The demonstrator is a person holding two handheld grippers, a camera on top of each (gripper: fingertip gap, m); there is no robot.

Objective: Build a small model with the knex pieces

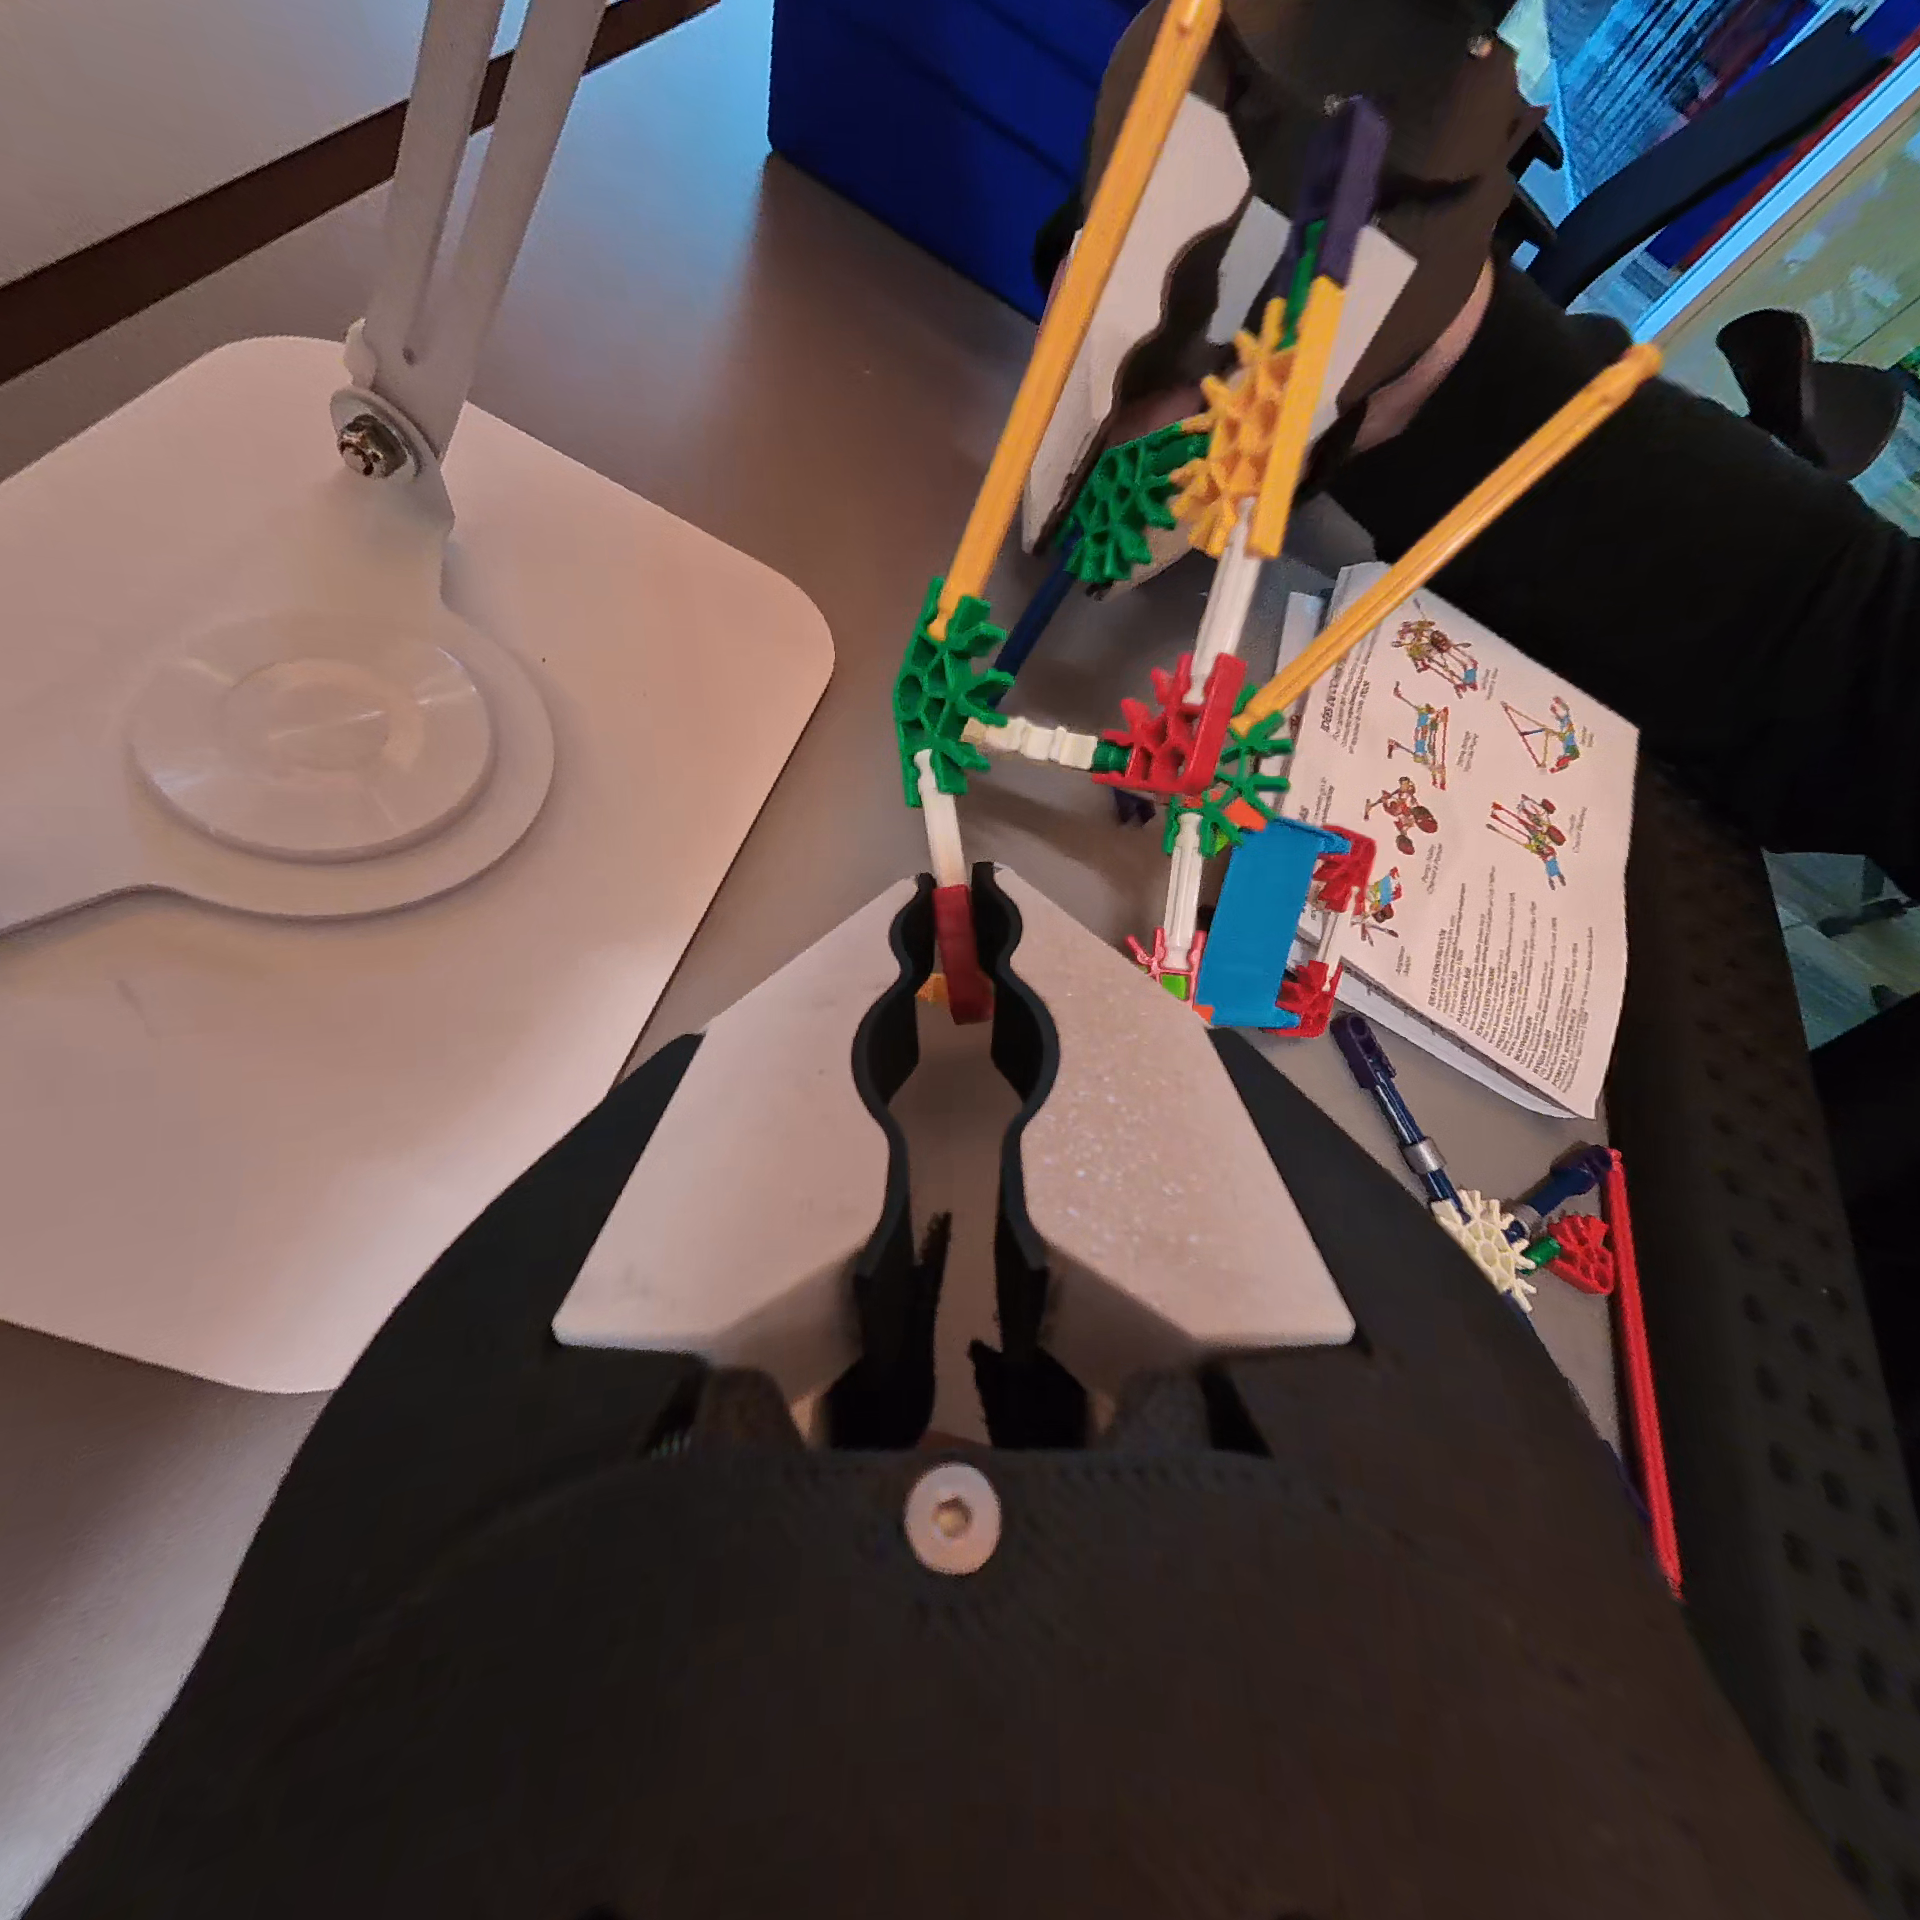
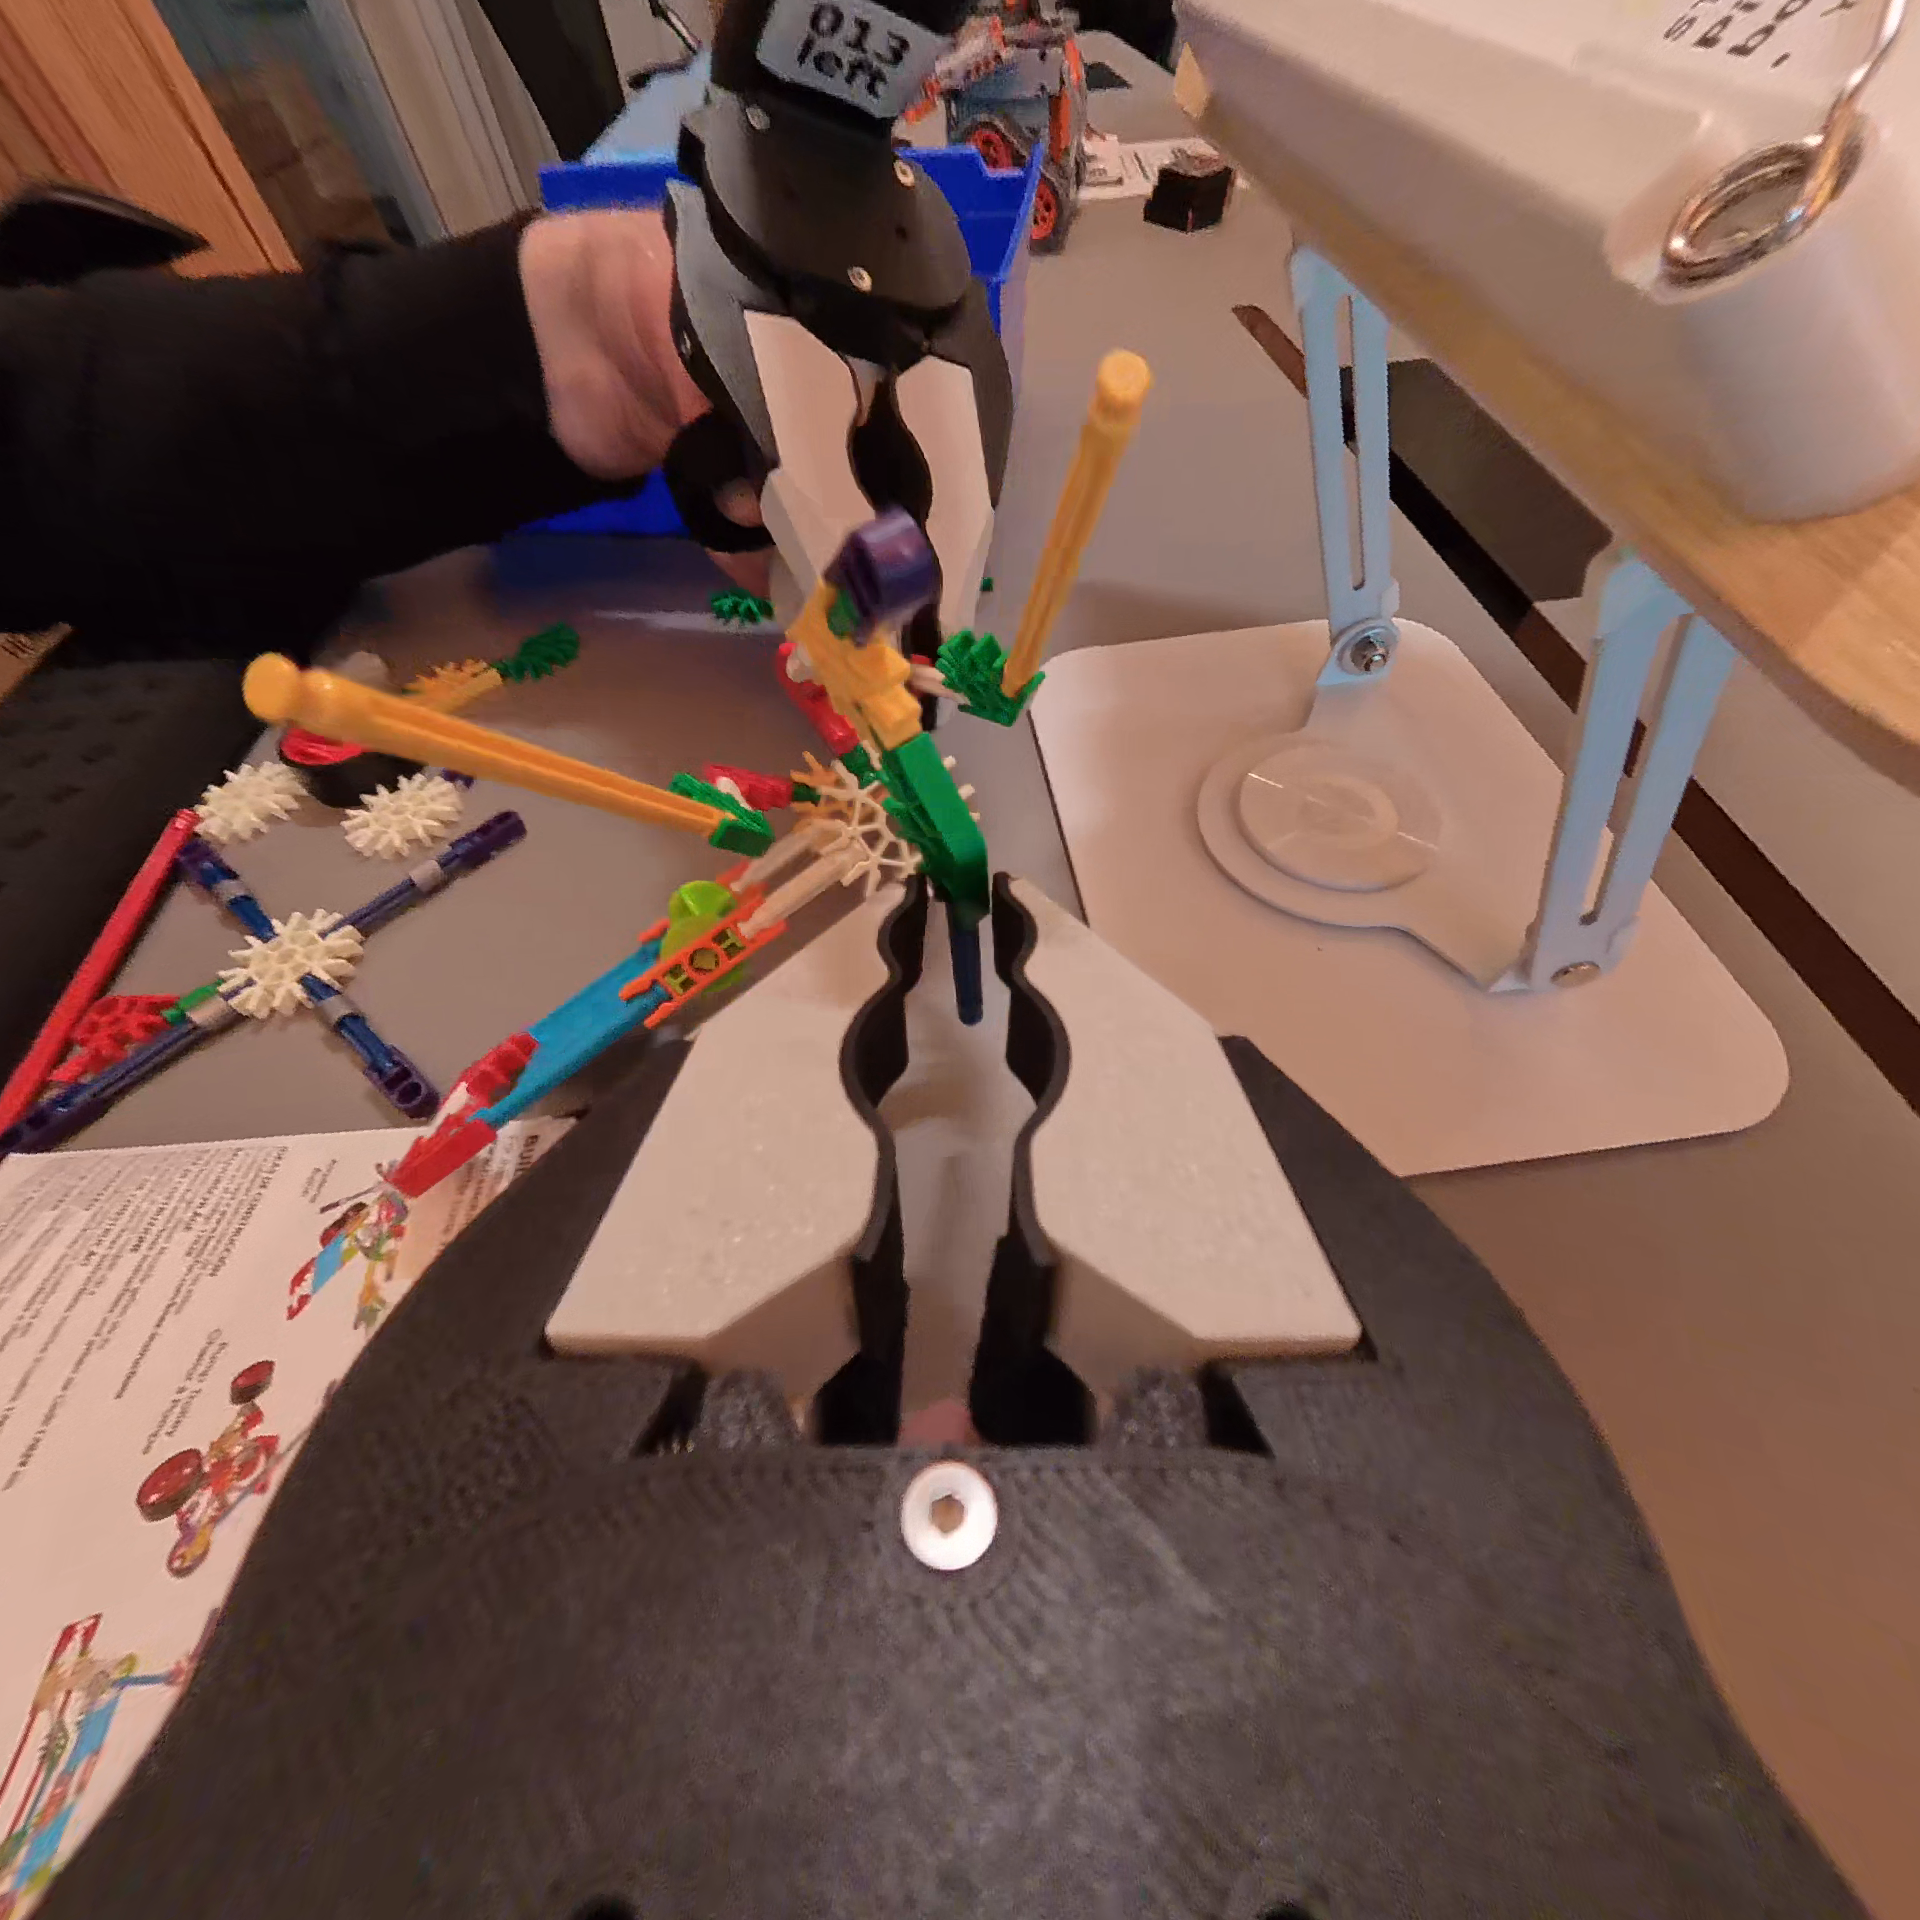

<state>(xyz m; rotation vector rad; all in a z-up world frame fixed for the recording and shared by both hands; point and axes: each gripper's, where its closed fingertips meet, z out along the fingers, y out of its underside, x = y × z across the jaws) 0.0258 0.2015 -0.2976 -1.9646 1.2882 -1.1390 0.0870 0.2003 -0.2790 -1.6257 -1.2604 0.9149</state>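
A model of coloured rods and connectors (image 1: pixel 1174 727) is held up over the grey table between both grippers. My left gripper (image 1: pixel 956 883) is shut on a red connector (image 1: pixel 958 951) at the model's near end. A white rod leads from it up to a green connector (image 1: pixel 945 696). My right gripper (image 2: pixel 958 894) is shut on a green connector (image 2: pixel 940 821) with a dark blue rod (image 2: pixel 966 966) between its fingers. It also shows in the left wrist view (image 1: pixel 1195 488) at the model's top. Two long yellow rods (image 1: pixel 1060 312) (image 2: pixel 468 748) stick out. A blue panel (image 1: pixel 1262 925) hangs at the side.
A white stand base (image 1: pixel 312 831) (image 2: pixel 1455 831) lies close beside the model. A printed leaflet (image 1: pixel 1475 831) lies on the table. A loose rod piece with a white connector (image 1: pixel 1491 1236) (image 2: pixel 291 961) and a red rod (image 1: pixel 1642 1371) lie near it. A blue bin (image 1: pixel 914 104) stands behind.
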